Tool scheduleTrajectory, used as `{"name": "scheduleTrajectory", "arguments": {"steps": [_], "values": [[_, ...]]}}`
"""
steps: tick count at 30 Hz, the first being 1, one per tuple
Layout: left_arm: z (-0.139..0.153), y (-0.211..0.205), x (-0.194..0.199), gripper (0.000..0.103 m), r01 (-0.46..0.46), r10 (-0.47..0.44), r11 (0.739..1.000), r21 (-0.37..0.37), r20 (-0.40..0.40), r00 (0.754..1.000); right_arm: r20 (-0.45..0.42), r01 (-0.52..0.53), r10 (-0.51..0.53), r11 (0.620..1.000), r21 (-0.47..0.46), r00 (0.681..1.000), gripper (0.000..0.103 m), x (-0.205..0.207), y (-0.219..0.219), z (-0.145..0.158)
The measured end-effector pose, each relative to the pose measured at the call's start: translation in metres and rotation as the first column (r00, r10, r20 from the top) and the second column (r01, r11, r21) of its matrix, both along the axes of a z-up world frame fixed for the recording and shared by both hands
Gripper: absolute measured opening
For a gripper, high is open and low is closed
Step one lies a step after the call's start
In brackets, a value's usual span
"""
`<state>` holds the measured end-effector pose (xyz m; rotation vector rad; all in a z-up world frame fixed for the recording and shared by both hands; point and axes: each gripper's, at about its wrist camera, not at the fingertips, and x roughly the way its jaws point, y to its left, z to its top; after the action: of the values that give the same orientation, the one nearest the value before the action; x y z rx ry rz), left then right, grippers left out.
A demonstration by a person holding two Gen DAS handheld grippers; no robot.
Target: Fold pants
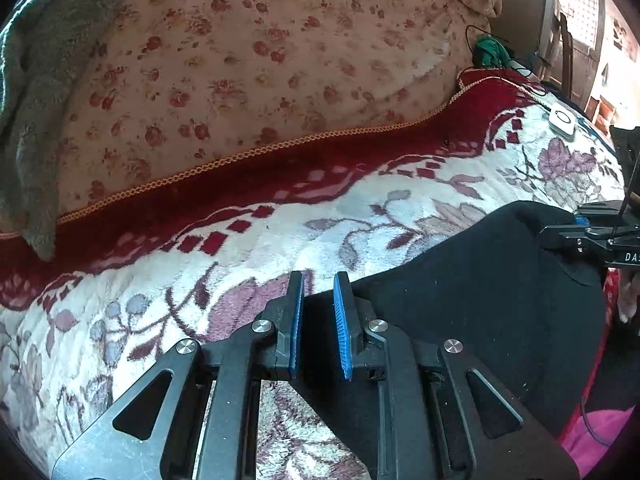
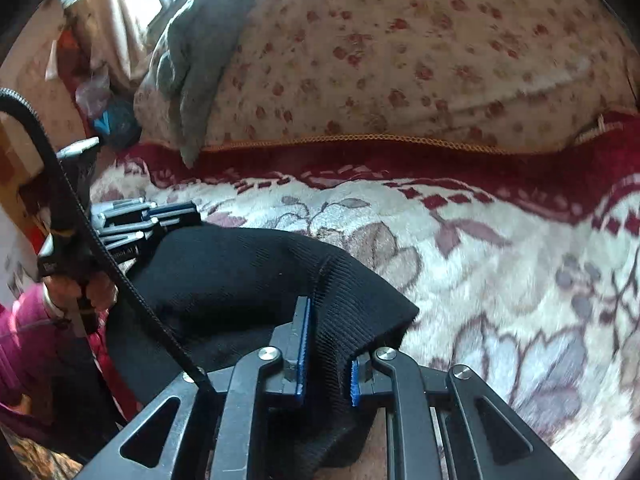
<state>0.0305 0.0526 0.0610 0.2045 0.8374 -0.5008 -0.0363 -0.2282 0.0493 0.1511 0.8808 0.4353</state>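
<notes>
The black pants [image 1: 480,280] hang in a span between my two grippers just above a floral fleece blanket [image 1: 280,240]. My left gripper [image 1: 320,292] has black cloth low between its blue pads, which stand slightly apart. In the right wrist view the ribbed black waistband [image 2: 344,312] is bunched between the blue pads of my right gripper [image 2: 328,320], which is shut on it. The left gripper [image 2: 132,224] shows at the far left of that view, holding the other end of the pants [image 2: 224,264].
A rose-print quilt [image 1: 260,60] is heaped behind the blanket's red border [image 1: 320,156]. A grey-green towel [image 1: 28,100] lies at the left. A small white device [image 1: 562,120] and a green bundle [image 1: 490,50] sit at the far right. Pink clothing [image 2: 24,320] is near the hand.
</notes>
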Motion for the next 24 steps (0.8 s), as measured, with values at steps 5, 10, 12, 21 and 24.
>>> {"name": "scheduleTrajectory", "arguments": {"steps": [5, 10, 12, 21, 24], "values": [[0.009, 0.007, 0.000, 0.014, -0.037, 0.036, 0.999, -0.020, -0.028, 0.999, 0.003, 0.064, -0.064, 0.998, -0.029, 0.998, 0.017, -0.007, -0.010, 0.014], [0.026, 0.018, -0.011, 0.014, -0.096, 0.094, 0.994, -0.058, -0.041, 0.995, 0.036, 0.120, -0.121, 0.993, 0.012, 0.992, 0.022, -0.018, -0.013, 0.041], [0.032, 0.019, -0.018, 0.014, -0.107, 0.105, 0.992, -0.064, -0.031, 0.994, 0.048, 0.117, -0.119, 0.992, 0.054, 0.992, 0.025, -0.025, -0.010, 0.050], [0.041, 0.017, -0.048, 0.014, -0.165, 0.164, 0.985, -0.054, -0.022, 0.986, 0.109, 0.086, -0.092, 0.995, 0.056, 0.990, 0.033, -0.044, 0.017, 0.068], [0.039, 0.013, -0.059, 0.027, -0.184, 0.183, 0.982, -0.039, -0.012, 0.983, 0.081, 0.071, -0.080, 0.992, 0.104, 0.994, 0.057, -0.045, 0.019, 0.063]]}}
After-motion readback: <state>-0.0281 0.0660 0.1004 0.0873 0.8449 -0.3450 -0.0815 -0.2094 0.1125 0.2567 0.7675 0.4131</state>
